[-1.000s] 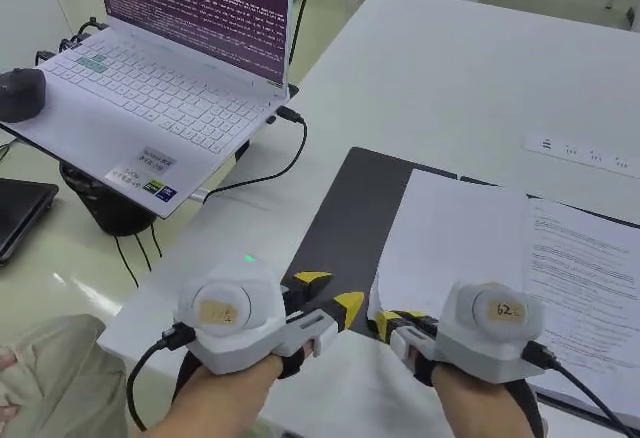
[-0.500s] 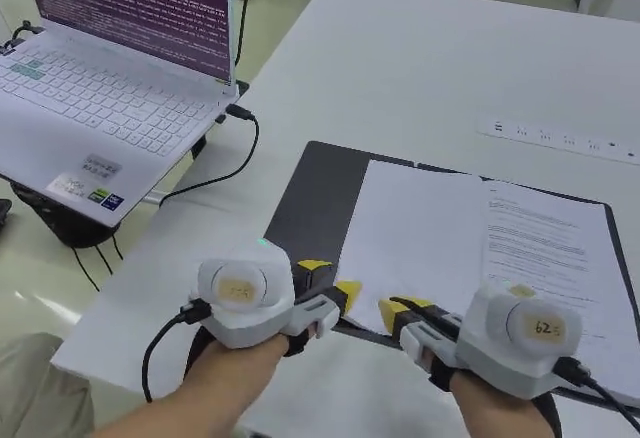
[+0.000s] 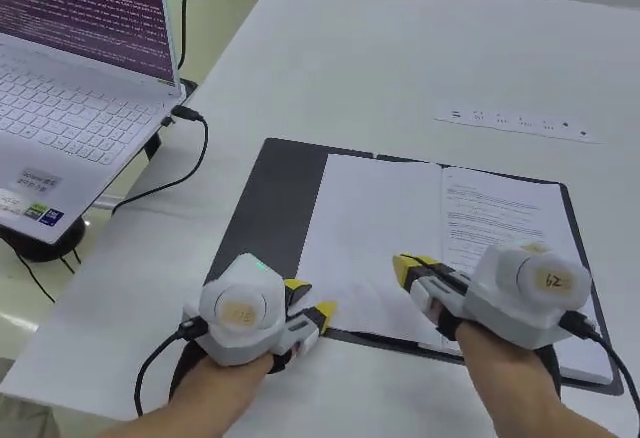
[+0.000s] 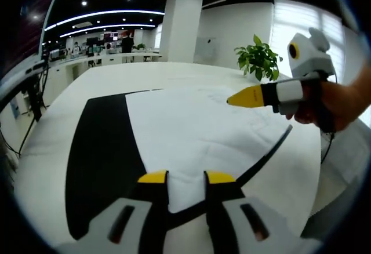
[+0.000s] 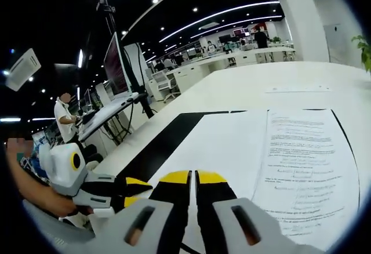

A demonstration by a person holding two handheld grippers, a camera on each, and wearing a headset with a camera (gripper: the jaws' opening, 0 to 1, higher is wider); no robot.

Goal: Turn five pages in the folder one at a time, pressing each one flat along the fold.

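Our left claw stands narrowly parted, its yellow tips on either side of the near edge of the folder, and we see nothing pinched between them. We cannot tell whether they touch the paper. Our right claw has its jaws pressed together on nothing, the tips over the blank page just left of the fold. The folder lies open and flat on the white counter, near us. Its dark cover shows at the left, the blank page sits left of the fold and the printed page right of it. A laptop stands at the far left and a power strip lies beyond the folder. We judge the sheets to be thin, light and floppy, so they are likely to sag, slide on one another and come up two at a time. The cover looks stiffer and should stay put. We would take the printed page at its free right edge or near right corner and pinch a single sheet gently, since a hard grip could crease or tear it. Along the fold, a light stroke with closed tips should do.
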